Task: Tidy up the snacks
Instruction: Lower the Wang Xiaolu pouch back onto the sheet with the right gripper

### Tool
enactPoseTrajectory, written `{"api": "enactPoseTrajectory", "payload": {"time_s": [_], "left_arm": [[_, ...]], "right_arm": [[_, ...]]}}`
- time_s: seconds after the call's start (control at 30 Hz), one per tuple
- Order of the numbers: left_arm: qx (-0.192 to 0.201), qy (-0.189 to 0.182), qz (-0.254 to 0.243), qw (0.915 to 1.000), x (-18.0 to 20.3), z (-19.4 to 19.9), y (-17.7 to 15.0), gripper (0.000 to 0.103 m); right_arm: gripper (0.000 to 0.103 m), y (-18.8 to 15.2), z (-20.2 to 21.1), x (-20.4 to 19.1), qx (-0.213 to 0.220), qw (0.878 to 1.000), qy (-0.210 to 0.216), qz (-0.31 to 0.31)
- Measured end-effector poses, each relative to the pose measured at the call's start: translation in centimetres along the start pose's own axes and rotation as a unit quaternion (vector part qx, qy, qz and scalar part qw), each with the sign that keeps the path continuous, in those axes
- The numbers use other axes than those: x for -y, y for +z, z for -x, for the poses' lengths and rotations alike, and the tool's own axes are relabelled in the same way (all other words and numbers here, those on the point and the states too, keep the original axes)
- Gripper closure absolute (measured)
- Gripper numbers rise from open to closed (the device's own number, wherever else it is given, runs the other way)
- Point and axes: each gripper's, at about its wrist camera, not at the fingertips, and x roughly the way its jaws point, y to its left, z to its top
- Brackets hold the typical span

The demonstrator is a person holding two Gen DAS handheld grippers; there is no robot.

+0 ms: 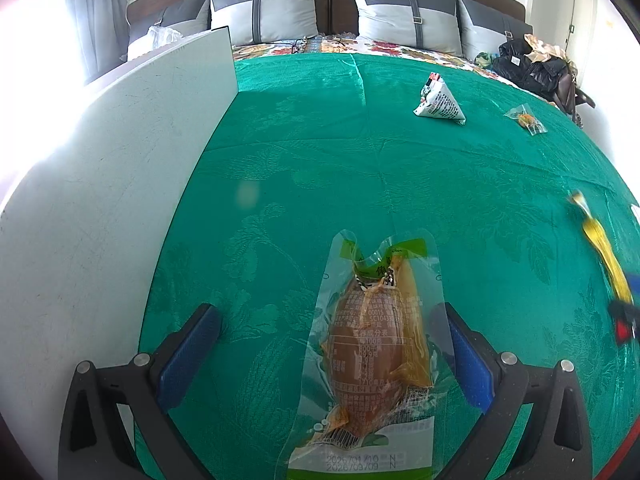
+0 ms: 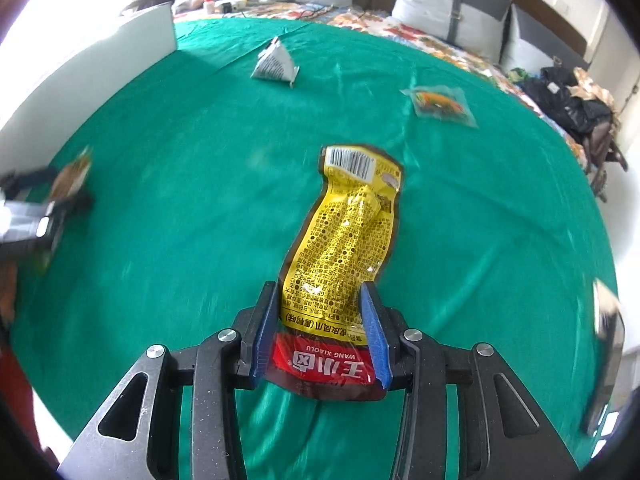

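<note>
A glossy yellow snack packet (image 2: 344,236) with a red band at its near end is clamped between the blue-padded fingers (image 2: 265,332) of the right gripper (image 2: 322,332), at lower centre of the right wrist view. The foil is crinkled and twisted, and a barcode is printed at its far end, which hangs over the cloth; whether that end touches the cloth cannot be told. In the left wrist view the same packet is seen only as a blurred yellow streak at the right edge.

The left gripper (image 1: 332,356) is held with its fingers (image 1: 188,360) spread wide and nothing gripped. A clear vacuum-sealed pouch (image 1: 372,352) lies flat between them on the green cloth (image 1: 320,168), nearer the right finger; contact with that finger cannot be made out. Brown, lumpy contents show through the film, green print marks both ends, and the near end is cut off by the frame's bottom edge.

The surface is covered by the shiny, flower-patterned cloth. A white, pyramid-shaped packet (image 1: 440,102) stands at upper right of the left wrist view, and a small clear sachet (image 1: 526,119) with orange contents lies further right, well apart from it. A flat white board (image 1: 120,184) fills the left side, washed out by glare at its upper edge. Grey pillows (image 1: 264,8) are ranged along the top.
</note>
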Motion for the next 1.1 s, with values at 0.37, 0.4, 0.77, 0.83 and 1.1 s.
{"api": "enactPoseTrajectory", "payload": {"time_s": [0.37,0.4,0.77,0.83,1.1], "left_arm": [[0.000,0.000,0.000,1.0000,-0.1,0.0,0.0,0.000],[0.000,0.000,0.000,1.0000,-0.1,0.0,0.0,0.000],[0.000,0.000,0.000,1.0000,-0.1,0.0,-0.1,0.000],[0.000,0.000,0.000,1.0000,-0.1,0.0,-0.1,0.000],[0.000,0.000,0.000,1.0000,-0.1,0.0,-0.1,0.000]], "right_arm": [[0.026,-2.0,1.6,0.4,0.046,0.998,-0.018,-0.045],[0.025,-1.9,1.1,0.5,0.038,0.998,-0.020,-0.041],[0.012,-3.3,0.2,2.2,0.062,0.994,0.005,-0.090],[0.012,-3.4,0.2,2.1,0.063,0.994,0.005,-0.090],[0.011,-3.4,0.2,2.1,0.063,0.994,0.005,-0.090]]}}
